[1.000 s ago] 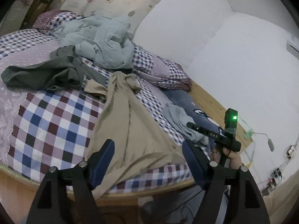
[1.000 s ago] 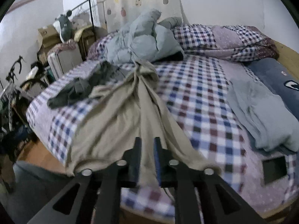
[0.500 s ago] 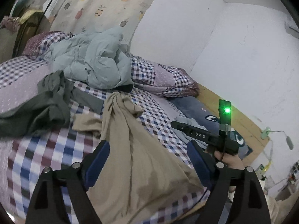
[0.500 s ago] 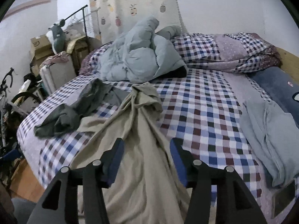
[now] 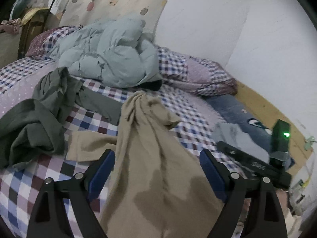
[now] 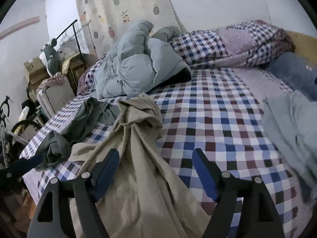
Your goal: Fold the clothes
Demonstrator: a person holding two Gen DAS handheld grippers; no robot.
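Your left gripper point(image 5: 156, 170) hangs released over the near end of the beige garment point(image 5: 156, 158). Your right gripper point(image 6: 155, 168) has just been opening, cloth below it, pads clear. Garment runs far along the checked bed point(image 6: 208, 119); green clothing point(image 5: 45, 109) far-left.

Bed point(image 6: 218, 119): carries all the clothes.
Long garment point(image 6: 138, 158): stretches from the near edge toward the middle.
Crumpled garment point(image 6: 79, 127): touching its left side.
Puffy jacket point(image 6: 138, 65): behind both.
Rolled quilt point(image 6: 237, 41): right of the jacket.
Folded garment point(image 6: 287, 123): far right.
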